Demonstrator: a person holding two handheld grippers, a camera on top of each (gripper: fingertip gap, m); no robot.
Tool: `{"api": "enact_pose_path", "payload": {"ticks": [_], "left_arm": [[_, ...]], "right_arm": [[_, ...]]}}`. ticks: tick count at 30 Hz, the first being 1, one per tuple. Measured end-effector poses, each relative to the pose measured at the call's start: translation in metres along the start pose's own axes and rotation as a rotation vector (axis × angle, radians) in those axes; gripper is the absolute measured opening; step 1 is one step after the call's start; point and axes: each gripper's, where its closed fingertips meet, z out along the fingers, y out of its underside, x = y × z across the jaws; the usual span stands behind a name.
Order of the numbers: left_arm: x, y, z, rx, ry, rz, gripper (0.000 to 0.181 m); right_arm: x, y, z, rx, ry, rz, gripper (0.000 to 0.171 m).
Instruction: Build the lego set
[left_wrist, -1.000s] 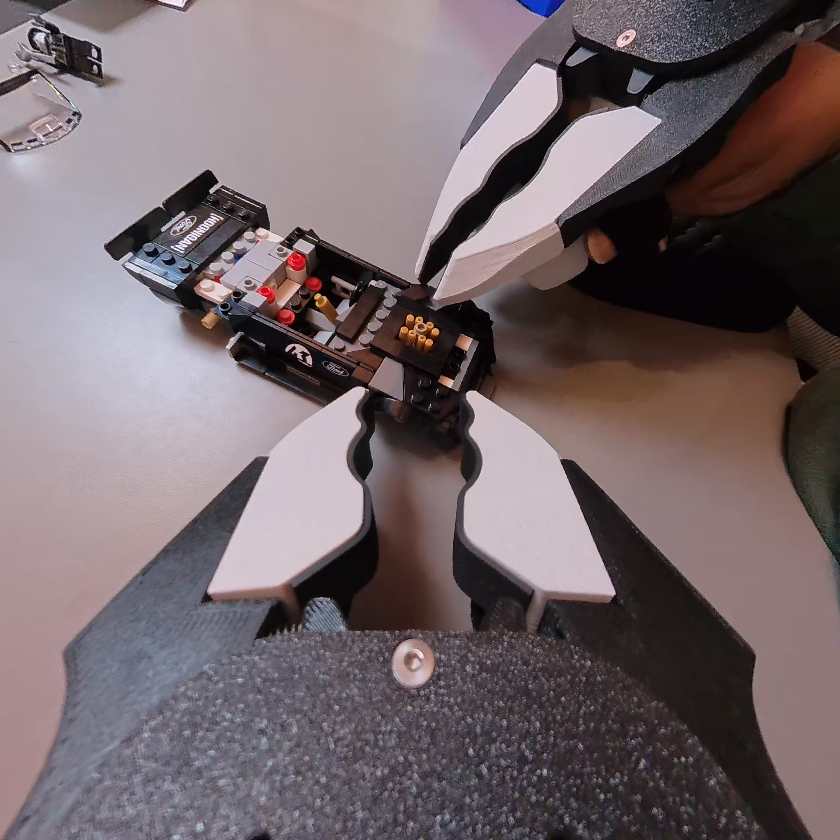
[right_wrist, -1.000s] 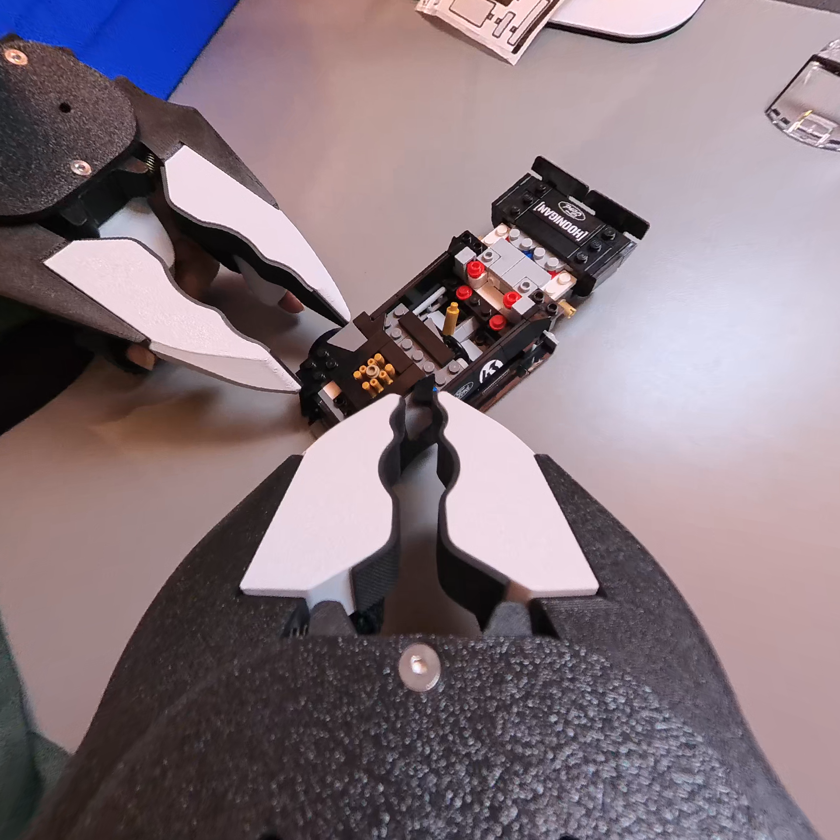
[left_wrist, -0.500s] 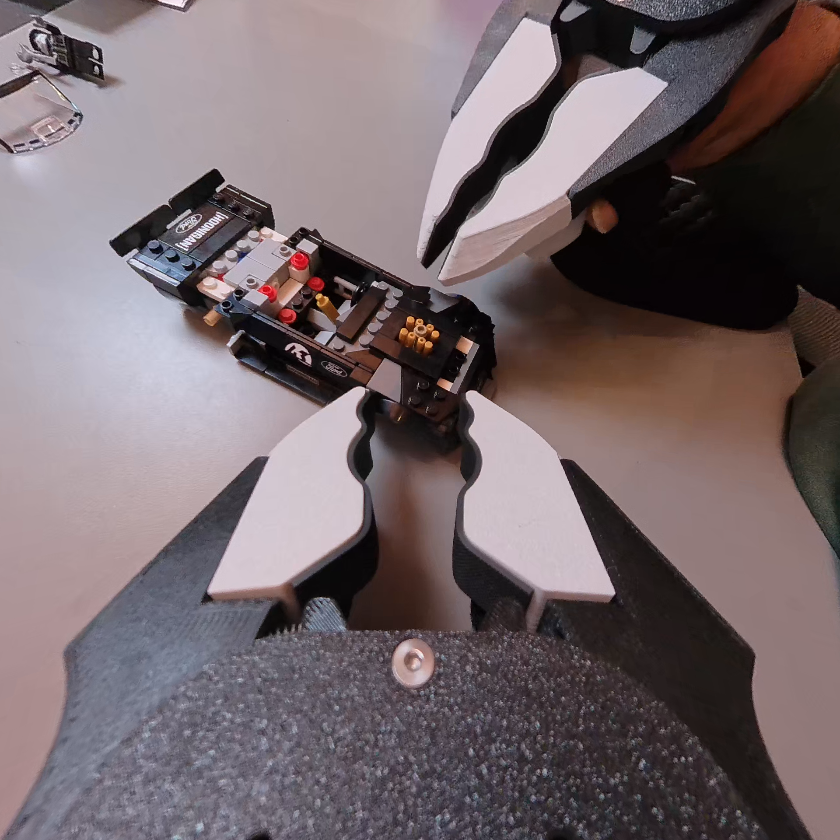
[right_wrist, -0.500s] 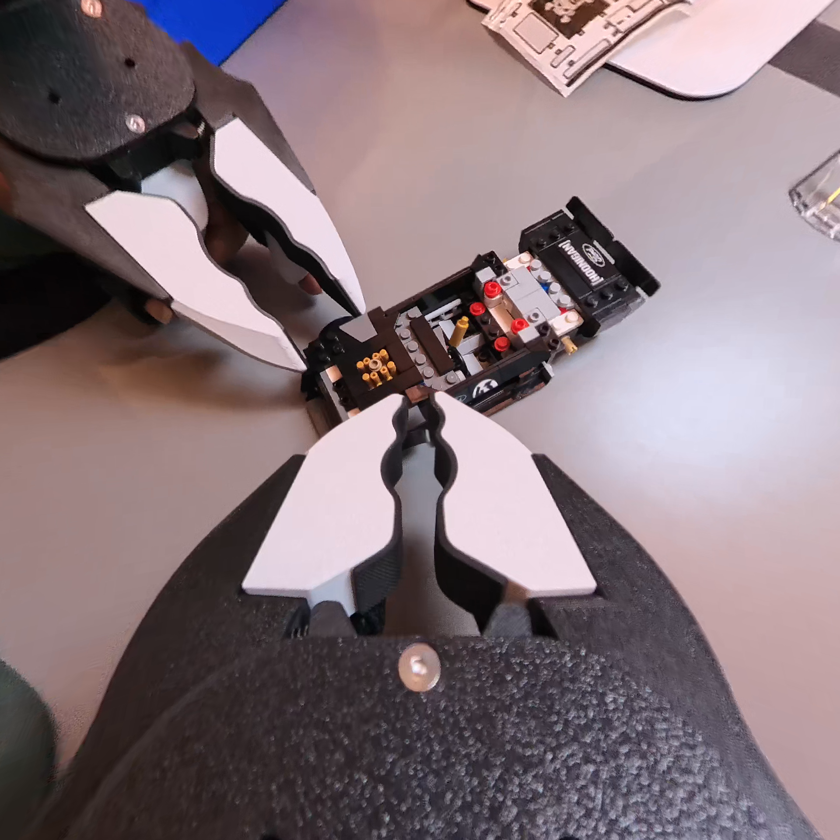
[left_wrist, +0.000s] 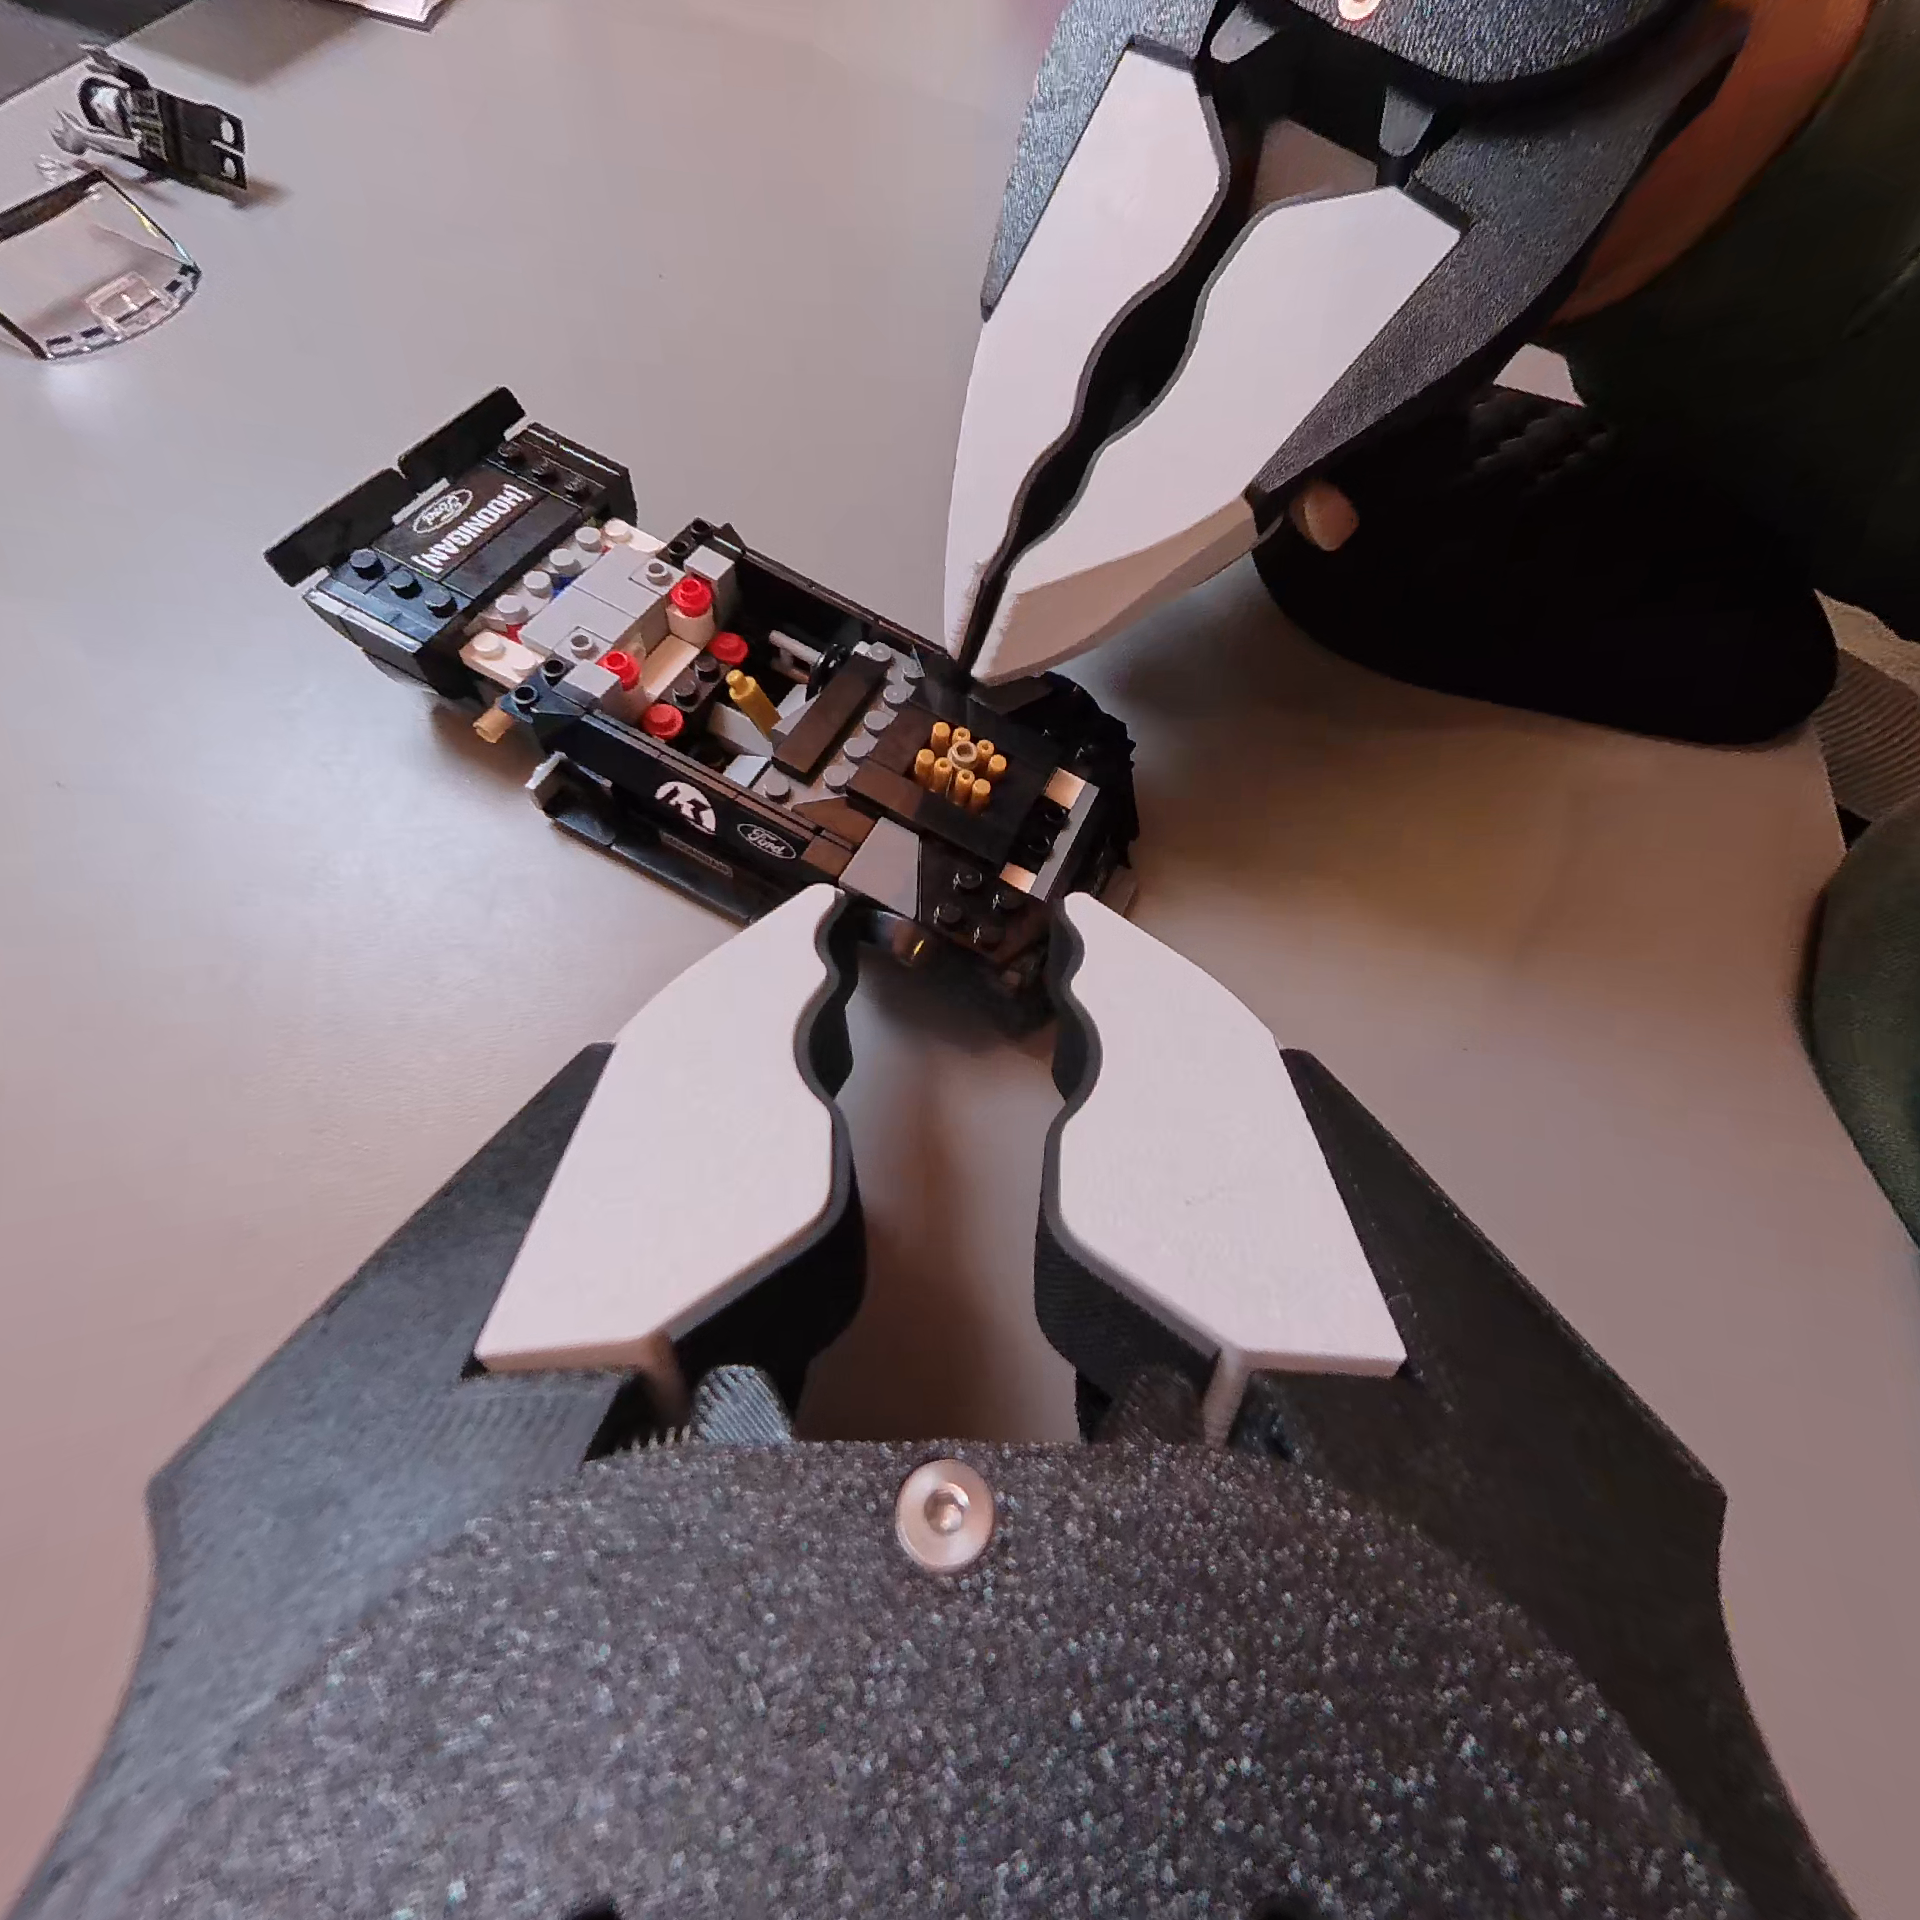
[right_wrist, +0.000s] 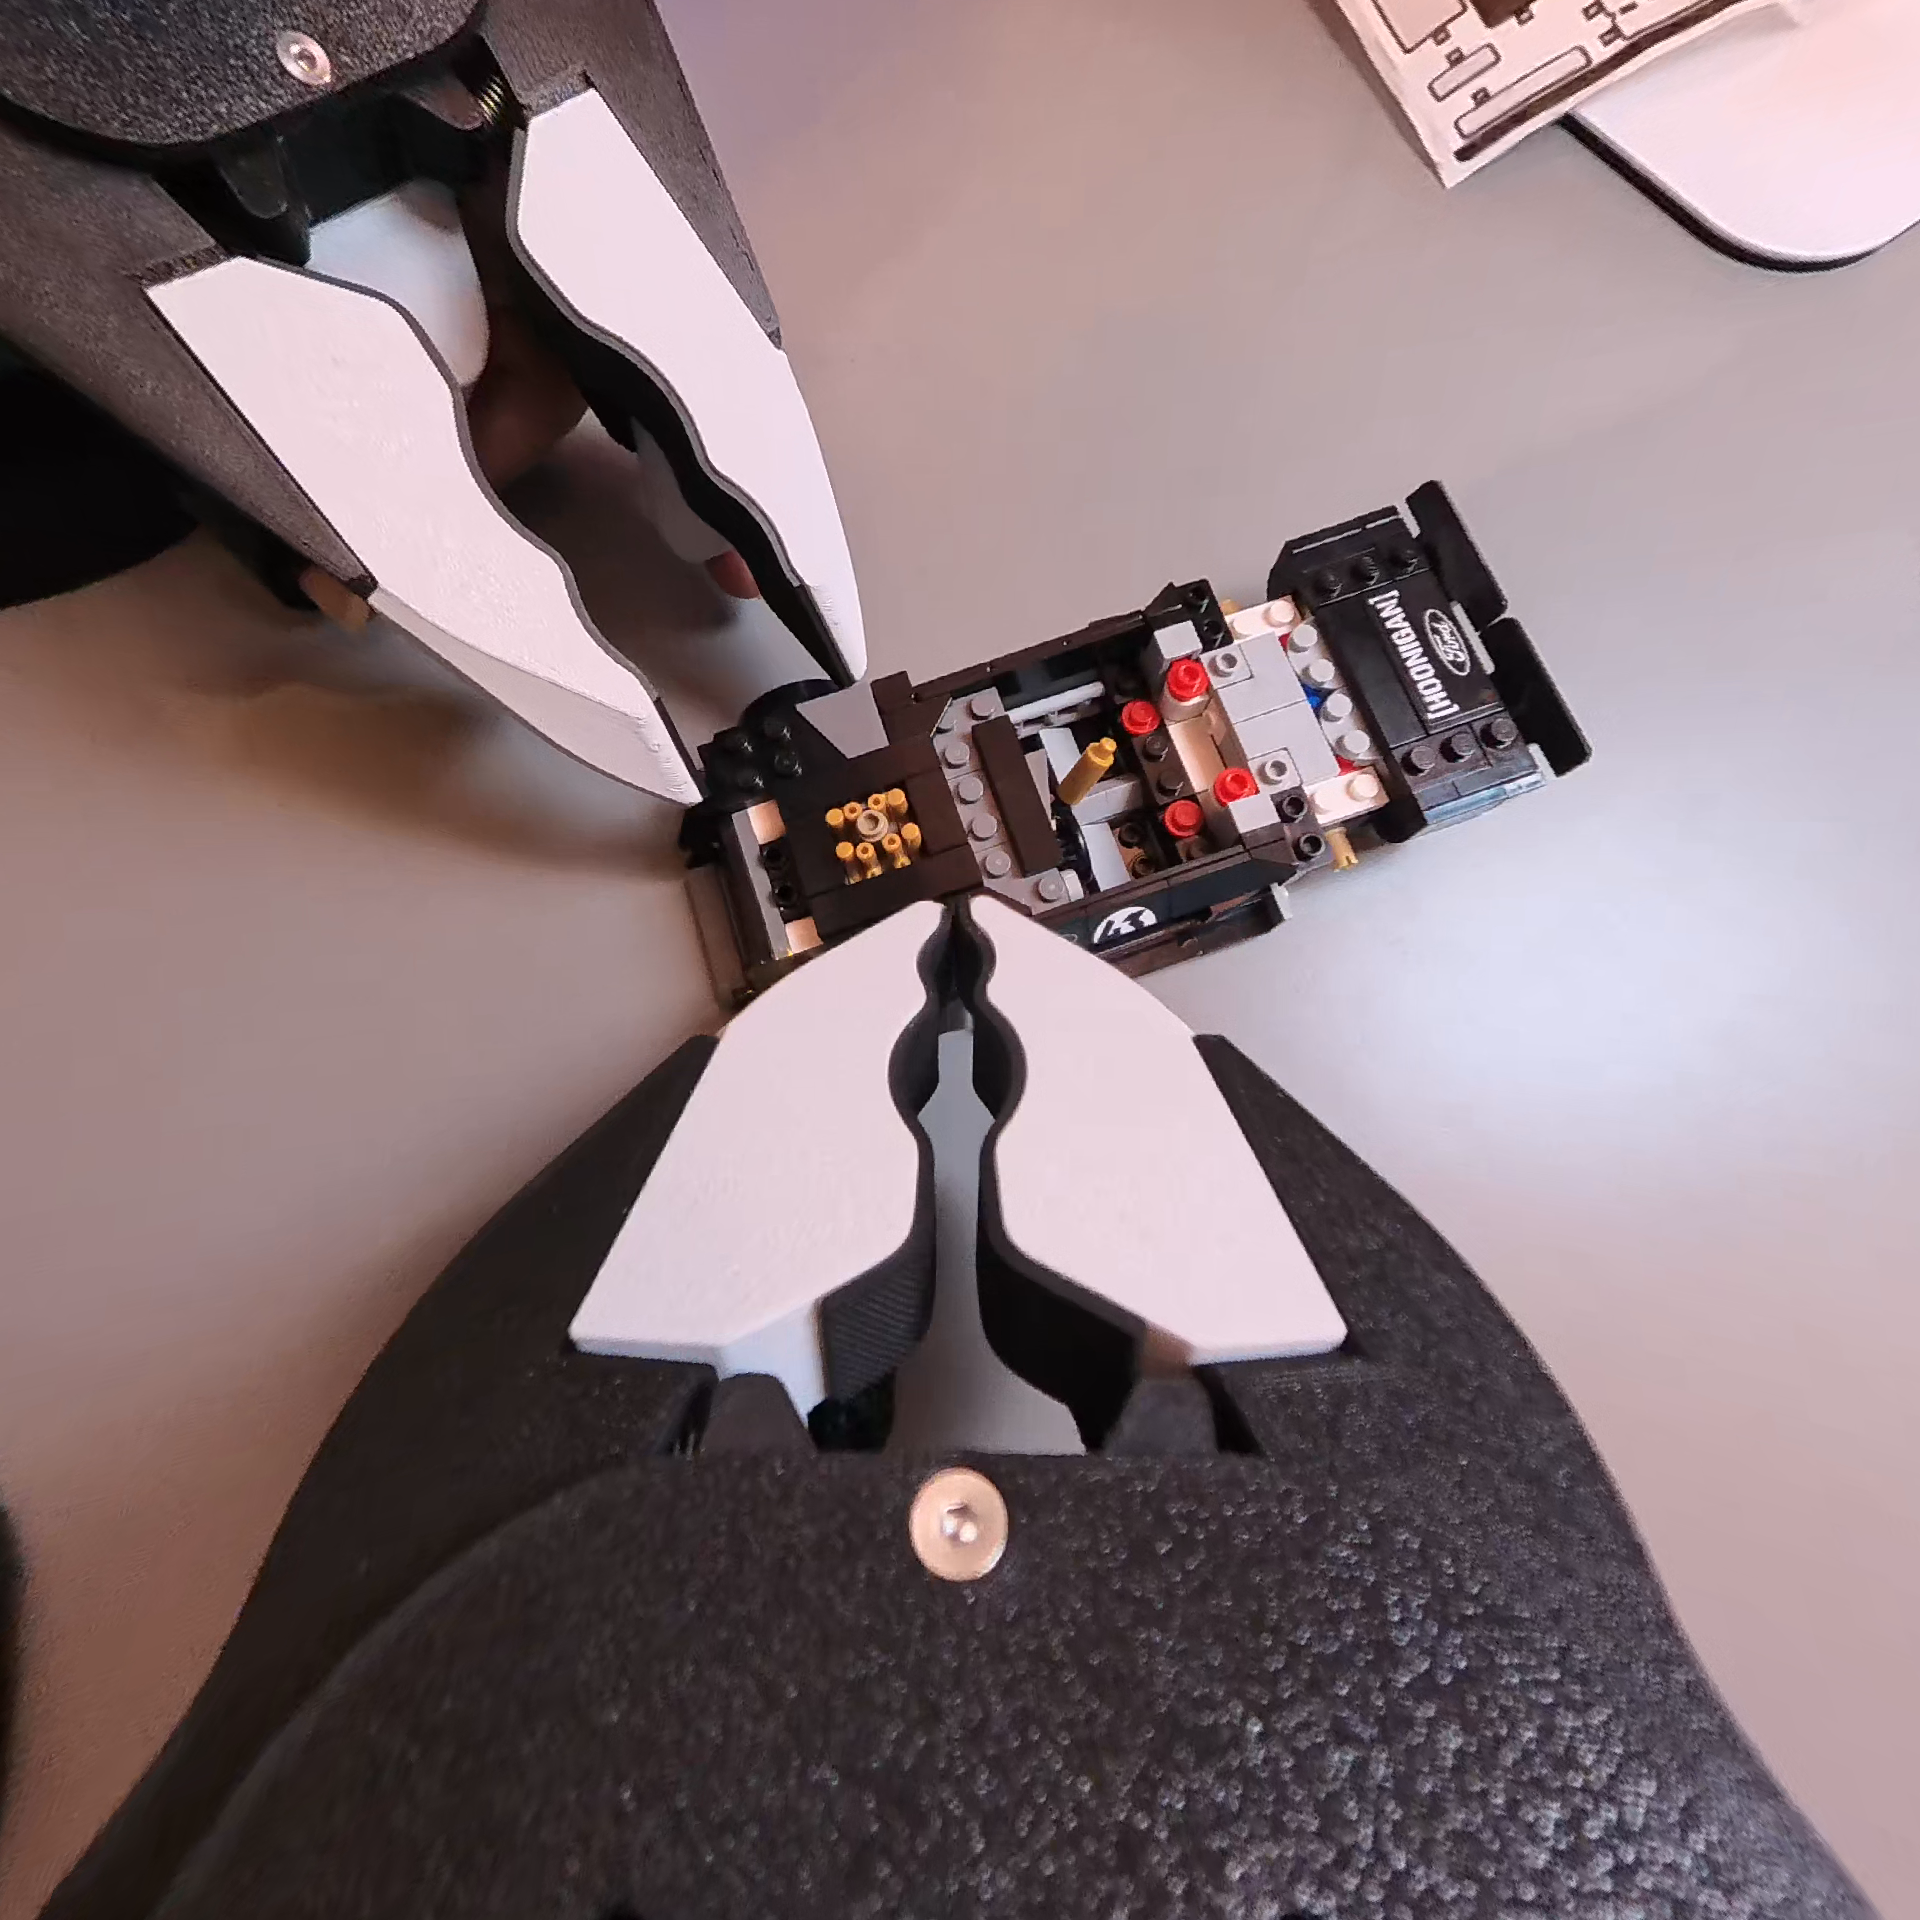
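Where grey tabletop (left_wrist: 727, 260) spreads matte: lego car (right_wrist: 1143, 769), clear windscreen piece (left_wrist: 88, 275).

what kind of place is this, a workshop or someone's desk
Most likely a desk or office table, not a workshop: a smooth grey tabletop, a printed instruction sheet lying partly on a flat white pad, and a half-built lego car with loose parts nearby.

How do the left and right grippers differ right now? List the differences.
The left gripper has its jaws wide apart; the right gripper's are nearly closed. The left gripper's fingers flank the lego car's front end; the right gripper's tips point down at the car's top, beside the gold engine pieces. Both have white fingers on black bodies and meet at the car's front.
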Motion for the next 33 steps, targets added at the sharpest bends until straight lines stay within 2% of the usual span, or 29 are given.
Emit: {"api": "enact_pose_path", "payload": {"ticks": [4, 18, 33], "left_arm": [[0.0, 0.0, 0.0, 0.0, 0.0, -0.001, 0.035], [-0.003, -0.001, -0.001, 0.017, 0.014, -0.048, 0.036], [-0.002, 0.002, 0.001, 0.001, 0.02, -0.053, 0.038]], "right_arm": [[0.004, -0.007, -0.005, 0.018, -0.011, 0.001, 0.0], [0.006, -0.002, 0.005, -0.084, -0.087, -0.011, 0.0], [0.004, 0.0, 0.005, -0.113, -0.057, -0.119, 0.0]]}}
